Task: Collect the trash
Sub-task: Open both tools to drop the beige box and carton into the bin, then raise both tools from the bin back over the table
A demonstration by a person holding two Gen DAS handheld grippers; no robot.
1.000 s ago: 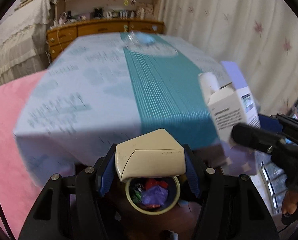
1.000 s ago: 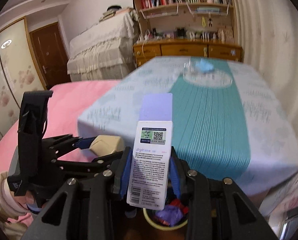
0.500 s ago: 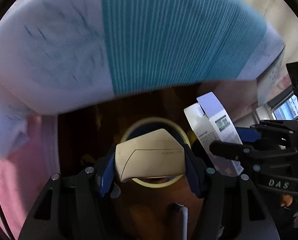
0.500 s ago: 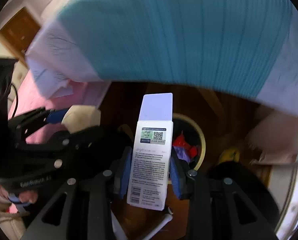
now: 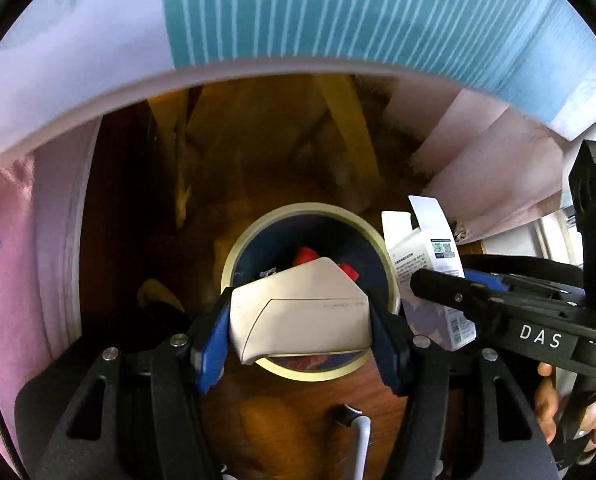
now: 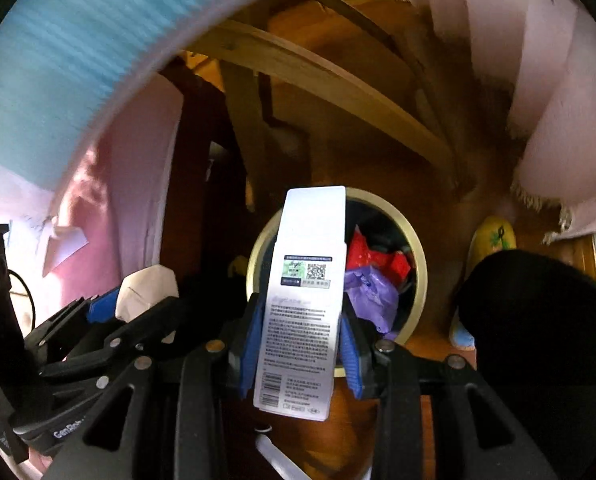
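My left gripper [image 5: 299, 320] is shut on a cream cardboard carton [image 5: 298, 312] and holds it over the round trash bin [image 5: 254, 240] with a pale yellow rim. The bin holds red and purple wrappers [image 6: 371, 276]. My right gripper [image 6: 298, 344] is shut on a tall white box with a QR code [image 6: 305, 288] and holds it upright over the bin's left rim [image 6: 413, 256]. The white box [image 5: 425, 256] and right gripper also show at the right of the left wrist view. The cream carton [image 6: 148, 292] shows at the left of the right wrist view.
The bin stands on a wooden floor [image 5: 305, 400] under a table with a teal striped cloth [image 5: 337, 12]. Wooden table legs [image 6: 298, 72] rise behind it. Pink bedding [image 5: 26, 260] hangs at the left, pale cloth [image 6: 537, 100] at the right. A yellow slipper [image 6: 493, 240] lies right of the bin.
Both grippers have dropped from table height and tilted down toward the bin under the table. They still hold the carton and the white box, now closer over the bin.
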